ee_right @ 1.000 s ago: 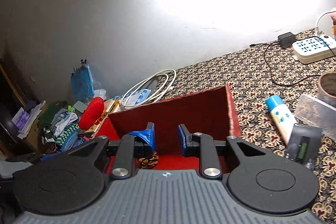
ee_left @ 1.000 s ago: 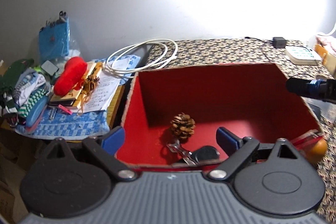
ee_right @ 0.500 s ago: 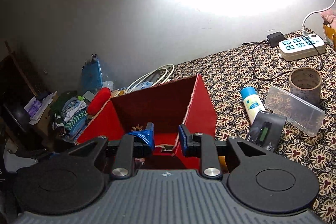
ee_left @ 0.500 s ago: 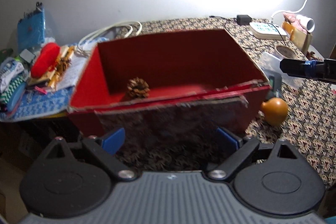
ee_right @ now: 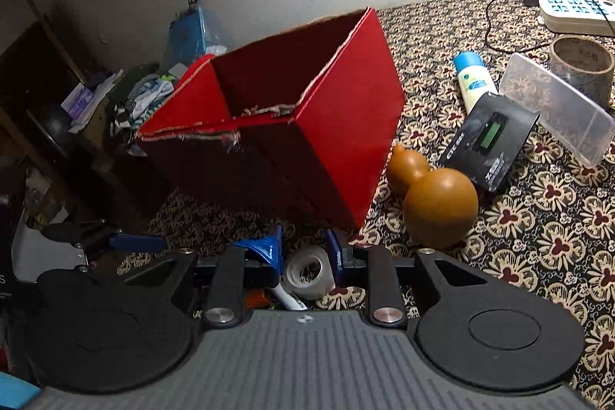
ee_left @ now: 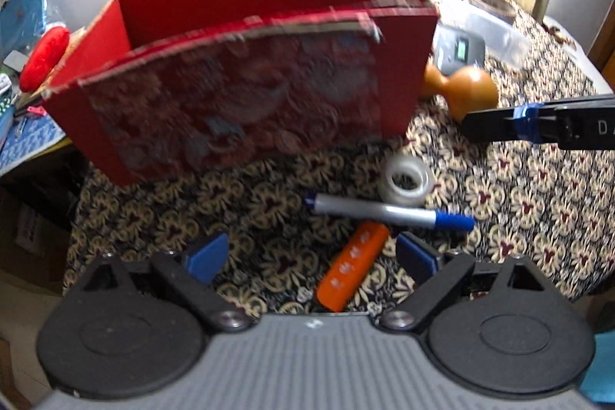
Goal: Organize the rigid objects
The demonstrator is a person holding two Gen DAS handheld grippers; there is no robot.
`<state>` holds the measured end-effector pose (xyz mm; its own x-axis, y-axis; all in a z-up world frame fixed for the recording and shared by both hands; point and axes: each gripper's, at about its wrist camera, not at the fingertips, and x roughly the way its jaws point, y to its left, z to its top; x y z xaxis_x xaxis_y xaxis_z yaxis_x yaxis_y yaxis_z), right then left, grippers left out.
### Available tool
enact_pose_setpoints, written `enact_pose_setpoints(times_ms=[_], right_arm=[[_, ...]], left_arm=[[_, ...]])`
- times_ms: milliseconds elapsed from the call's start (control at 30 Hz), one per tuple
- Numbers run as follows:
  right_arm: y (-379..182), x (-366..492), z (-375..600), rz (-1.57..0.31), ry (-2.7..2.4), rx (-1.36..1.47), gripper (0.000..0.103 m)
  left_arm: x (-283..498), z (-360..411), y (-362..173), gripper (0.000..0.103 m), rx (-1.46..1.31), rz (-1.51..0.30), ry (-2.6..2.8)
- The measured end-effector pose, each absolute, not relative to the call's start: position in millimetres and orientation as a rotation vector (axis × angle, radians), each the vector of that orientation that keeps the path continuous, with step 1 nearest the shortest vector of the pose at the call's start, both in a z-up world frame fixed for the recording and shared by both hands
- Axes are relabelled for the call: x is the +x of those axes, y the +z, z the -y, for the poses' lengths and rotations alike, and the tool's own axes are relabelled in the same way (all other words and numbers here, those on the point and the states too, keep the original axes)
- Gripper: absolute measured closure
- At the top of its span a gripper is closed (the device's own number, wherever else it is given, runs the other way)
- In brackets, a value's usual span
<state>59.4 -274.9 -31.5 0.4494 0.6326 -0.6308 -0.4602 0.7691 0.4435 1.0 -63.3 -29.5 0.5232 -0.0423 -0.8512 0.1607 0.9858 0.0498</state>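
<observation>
The left gripper [ee_left: 311, 256] hangs released over the patterned tablecloth [ee_left: 538, 198], its blue pads spread wide and pressing on nothing. An orange case [ee_left: 351, 271] with white marks lies on the cloth in the gap, nearer the right pad, touching neither that I can tell. Just past it, at about one o'clock, a silver marker [ee_left: 388, 214] with a blue cap lies crosswise, and a clear tape roll [ee_left: 409, 179] sits just beyond the marker.

The right gripper [ee_right: 301, 256] has its pads drawn nearly together and grips nothing (loose blue tape curls off its left pad); the tape roll shows through the narrow gap, lying on the cloth beyond the tips.

Farther out, at twelve o'clock from the left gripper, stands the red box [ee_left: 246, 95], open-topped, its near wall covered in patterned paper; its inside is hidden from here. A brown gourd [ee_left: 461, 89] lies at the box's right corner, at two o'clock. From the right gripper, a black device [ee_right: 490, 137] with a green display sits at two o'clock behind the gourd, with a clear plastic case [ee_right: 557, 106], a white bottle [ee_right: 472, 79] and a brown tape roll [ee_right: 580, 60] beyond it.
</observation>
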Motion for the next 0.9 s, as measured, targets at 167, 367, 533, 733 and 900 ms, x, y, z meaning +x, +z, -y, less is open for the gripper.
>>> enact_pose_setpoints(times_ms=[167, 367, 533, 733, 900], right_arm=[[-43, 58, 269, -0.947, 0.760, 0.219, 0.095], [-56, 58, 248, -1.041, 0.876, 0.214, 0.096], [-69, 63, 245, -1.109, 0.865, 0.265, 0.096], [-76, 65, 239, -1.144, 0.862, 0.301, 0.096], [-80, 69, 233, -1.169, 0.850, 0.341, 0.096]], left_arm=[[-3, 70, -42, 0.011, 0.154, -1.011, -0.144], [2, 71, -61, 0.039, 0.165, -1.050, -0.195], [7, 68, -67, 0.045, 0.154, -1.064, -0.220], [8, 63, -66, 0.079, 0.131, -1.053, -0.279], [18, 50, -64, 0.080, 0.056, -1.065, -0.282]])
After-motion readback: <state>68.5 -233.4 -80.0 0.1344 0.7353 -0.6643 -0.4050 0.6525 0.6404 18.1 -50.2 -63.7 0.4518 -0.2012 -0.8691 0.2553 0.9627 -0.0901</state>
